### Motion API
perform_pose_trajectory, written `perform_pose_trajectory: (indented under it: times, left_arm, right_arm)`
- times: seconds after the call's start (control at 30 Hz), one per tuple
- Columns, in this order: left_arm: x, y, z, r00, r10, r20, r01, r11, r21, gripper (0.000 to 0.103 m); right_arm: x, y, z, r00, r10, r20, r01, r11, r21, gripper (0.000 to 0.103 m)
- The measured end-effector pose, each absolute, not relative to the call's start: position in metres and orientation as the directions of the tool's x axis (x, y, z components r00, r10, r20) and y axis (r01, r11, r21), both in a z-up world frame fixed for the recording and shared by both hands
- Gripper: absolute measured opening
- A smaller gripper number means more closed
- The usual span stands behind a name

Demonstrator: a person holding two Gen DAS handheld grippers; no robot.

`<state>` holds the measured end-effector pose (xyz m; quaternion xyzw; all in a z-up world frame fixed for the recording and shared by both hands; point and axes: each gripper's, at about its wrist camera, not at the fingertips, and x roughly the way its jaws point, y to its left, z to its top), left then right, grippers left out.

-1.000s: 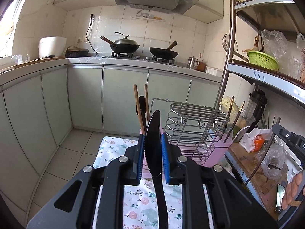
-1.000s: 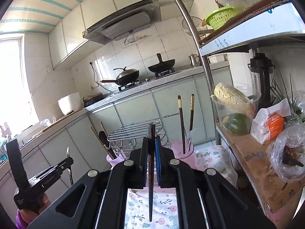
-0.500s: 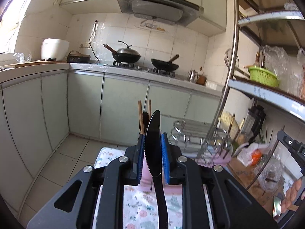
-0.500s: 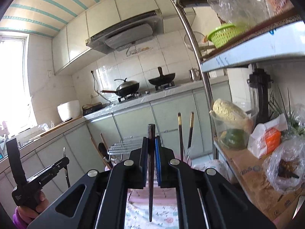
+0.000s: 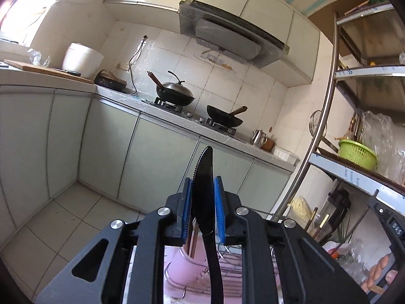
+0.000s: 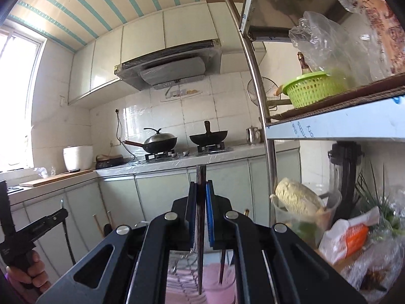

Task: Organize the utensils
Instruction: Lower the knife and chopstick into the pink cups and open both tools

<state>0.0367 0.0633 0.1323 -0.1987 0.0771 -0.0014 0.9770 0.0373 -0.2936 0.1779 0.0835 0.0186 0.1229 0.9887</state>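
Both hands are loaded right now: the left gripper (image 5: 202, 202) is clamped on a black plastic knife (image 5: 203, 185), serrated tip pointing up and the handle hanging down through the jaws, and the right gripper (image 6: 200, 210) is pinched nearly closed on a dark chopstick (image 6: 200, 202) that stands upright with its lower end dangling below the fingers. Under them you can just see the pink utensil cup (image 5: 186, 263) and the wire dish rack (image 5: 233, 261), with another pink cup (image 6: 219, 285) showing in the right view. My worry is the aim: both cameras look out at the stove and cabinets, so the cup mouths are mostly hidden behind the gripper bodies. Lowering blind could catch the knife handle on the rack wires or the cup rim and twist it in the pads. The chopstick is thin and held on a small patch, so a bump against the chopsticks already in the cup could pivot it or tip the cup.
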Motion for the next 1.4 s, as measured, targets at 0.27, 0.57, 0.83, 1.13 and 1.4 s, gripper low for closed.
perform_pose_trajectory:
  times: [0.27, 0.57, 0.83, 1.13, 1.4]
  left_arm:
    - [0.055, 0.063, 0.125, 0.990, -0.025, -0.142, -0.031, 0.926, -0.376, 0.017]
    - [0.068, 0.057, 0.121, 0.993, -0.010, -0.120, -0.035, 0.931, -0.363, 0.017]
    - [0.090, 0.054, 0.117, 0.994, 0.068, -0.083, -0.093, 0.933, -0.348, 0.017]
    - [0.109, 0.018, 0.092, 0.978, 0.208, 0.015, -0.200, 0.958, -0.204, 0.017]
    - [0.101, -0.003, 0.068, 0.968, 0.239, 0.080, -0.230, 0.967, -0.109, 0.017]
  right_arm:
    - [0.076, -0.285, 0.171, 0.983, 0.184, 0.016, -0.185, 0.978, 0.095, 0.007]
    - [0.112, -0.282, 0.131, 0.962, 0.222, -0.160, -0.208, 0.973, 0.100, 0.007]
    - [0.109, -0.280, 0.116, 0.933, 0.279, -0.227, -0.251, 0.957, 0.143, 0.025]
    - [0.084, -0.299, 0.121, 0.942, 0.294, -0.162, -0.257, 0.942, 0.215, 0.025]
    - [0.081, -0.302, 0.110, 0.937, 0.300, -0.181, -0.251, 0.936, 0.247, 0.025]
